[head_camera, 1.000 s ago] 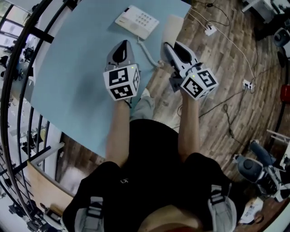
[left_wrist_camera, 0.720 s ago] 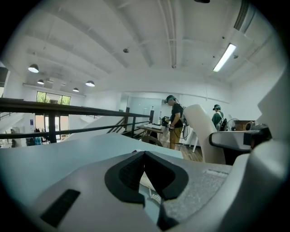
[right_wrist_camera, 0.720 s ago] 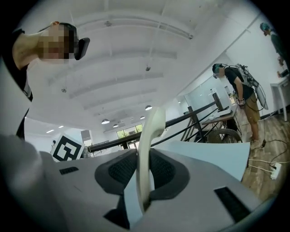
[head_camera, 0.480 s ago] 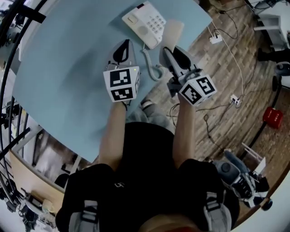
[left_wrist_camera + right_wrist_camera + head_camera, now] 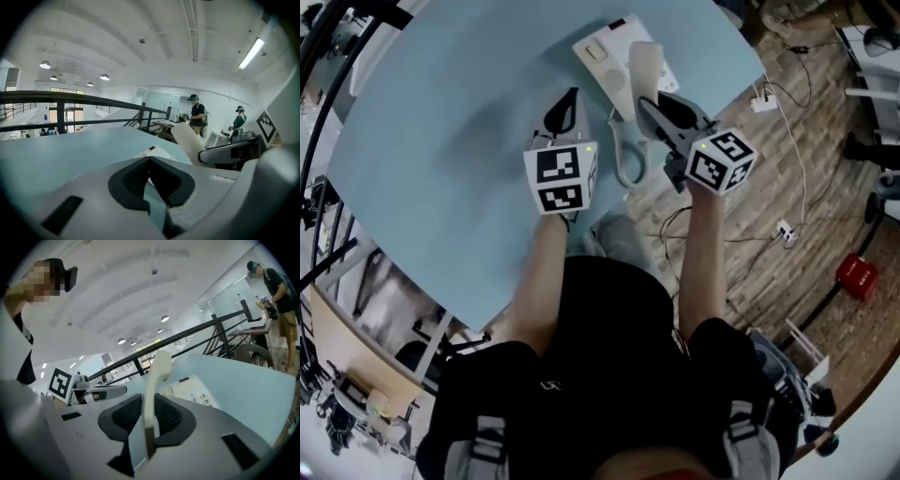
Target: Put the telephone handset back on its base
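Observation:
The white telephone base lies at the far side of the light blue table; it also shows as the keypad base. My right gripper is shut on the cream handset, which stands upright between its pads and hangs over the base's right part. A coiled cord runs from the base toward the table's near edge. My left gripper hovers over the table left of the cord, its jaws shut and empty. From there the handset appears at the right.
The table's right edge drops to a wooden floor with loose cables, a power strip and a red box. A black railing runs along the left. Two people stand at desks far behind.
My right gripper has carried the handset from beside the table's right edge to over the base's right part. The left gripper has kept its place next to it, still shut.

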`<state>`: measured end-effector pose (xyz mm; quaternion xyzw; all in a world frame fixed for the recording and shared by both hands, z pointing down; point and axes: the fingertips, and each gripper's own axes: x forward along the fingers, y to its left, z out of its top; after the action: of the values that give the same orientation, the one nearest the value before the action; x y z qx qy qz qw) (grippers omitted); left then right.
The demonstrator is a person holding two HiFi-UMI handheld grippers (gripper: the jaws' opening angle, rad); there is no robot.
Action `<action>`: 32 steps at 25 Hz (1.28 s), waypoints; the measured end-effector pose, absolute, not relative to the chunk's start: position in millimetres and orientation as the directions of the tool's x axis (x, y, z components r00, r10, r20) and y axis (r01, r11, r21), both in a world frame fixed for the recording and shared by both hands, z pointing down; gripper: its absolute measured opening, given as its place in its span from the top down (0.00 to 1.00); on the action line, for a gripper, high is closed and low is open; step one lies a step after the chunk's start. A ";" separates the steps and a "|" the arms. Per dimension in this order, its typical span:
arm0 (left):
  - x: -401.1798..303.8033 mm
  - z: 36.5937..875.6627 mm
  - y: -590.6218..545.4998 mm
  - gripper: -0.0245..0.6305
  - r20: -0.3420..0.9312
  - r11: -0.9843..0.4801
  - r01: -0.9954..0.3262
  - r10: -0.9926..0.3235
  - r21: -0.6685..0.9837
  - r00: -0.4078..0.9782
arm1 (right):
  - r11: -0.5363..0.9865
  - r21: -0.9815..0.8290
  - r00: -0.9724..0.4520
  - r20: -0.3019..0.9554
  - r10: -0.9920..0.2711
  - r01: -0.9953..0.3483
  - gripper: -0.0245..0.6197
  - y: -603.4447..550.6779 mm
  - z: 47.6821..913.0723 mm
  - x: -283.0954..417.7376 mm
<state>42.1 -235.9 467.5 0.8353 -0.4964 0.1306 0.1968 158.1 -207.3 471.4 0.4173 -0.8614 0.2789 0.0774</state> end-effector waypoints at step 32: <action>7.6 491.0 -249.6 0.96 0.438 -0.268 -0.941 -0.834 0.208 0.335 | 0.523 -0.583 -0.778 0.538 -0.325 -0.622 0.69 -281.8 562.2 137.3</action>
<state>7.6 -249.6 491.0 0.7870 -0.5639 0.1214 0.2190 137.3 -281.8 562.2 0.2777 -0.8529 0.4017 0.1845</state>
